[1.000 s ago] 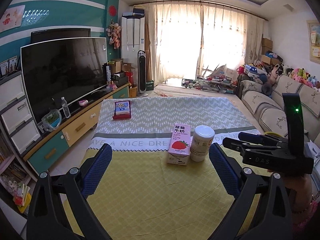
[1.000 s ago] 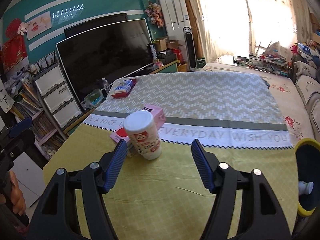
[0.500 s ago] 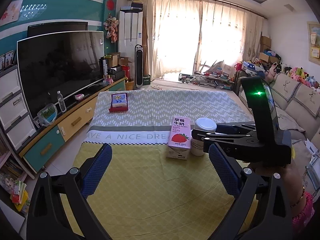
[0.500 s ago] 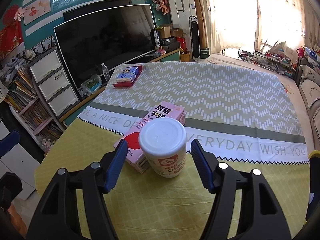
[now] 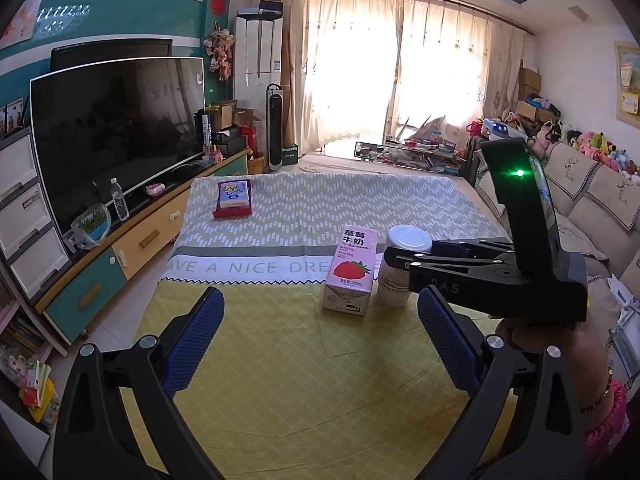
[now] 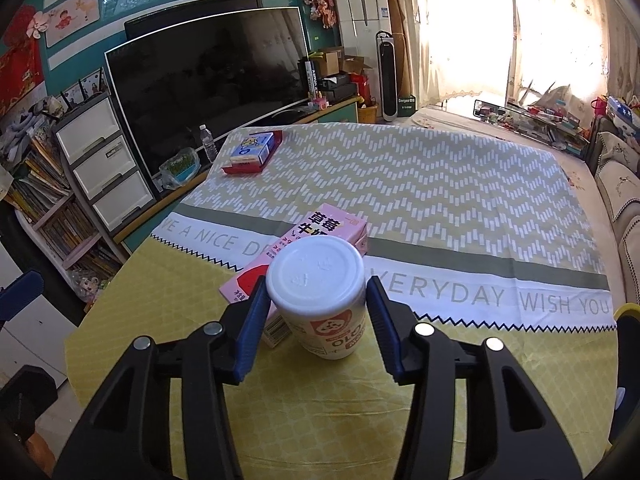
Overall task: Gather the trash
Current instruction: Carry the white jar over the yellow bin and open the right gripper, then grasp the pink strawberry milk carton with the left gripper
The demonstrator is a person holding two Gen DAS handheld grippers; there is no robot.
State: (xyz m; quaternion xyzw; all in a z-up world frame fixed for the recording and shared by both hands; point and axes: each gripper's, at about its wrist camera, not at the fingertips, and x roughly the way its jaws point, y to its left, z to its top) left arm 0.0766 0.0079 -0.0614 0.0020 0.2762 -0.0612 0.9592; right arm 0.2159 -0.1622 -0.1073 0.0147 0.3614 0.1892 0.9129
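On the bench (image 6: 460,380) the cup (image 6: 320,300) stands frame centre, touching the carton (image 6: 304,248) behind-left; a box (image 6: 252,152) lies upper left, well apart.

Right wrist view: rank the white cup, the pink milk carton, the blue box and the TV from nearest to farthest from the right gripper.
1. White cup, between the right gripper fingers.
2. Pink milk carton, just behind the cup, leftward.
3. Blue box, far left corner of the table.
4. TV, beyond the table, left.

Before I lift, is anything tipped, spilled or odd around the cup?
Nothing stands out. The white lidded cup stands upright between the right tool pads, lid on, tight against the upright pink strawberry milk carton. No spill shows on the yellow tablecloth. The left tool hangs open, empty.
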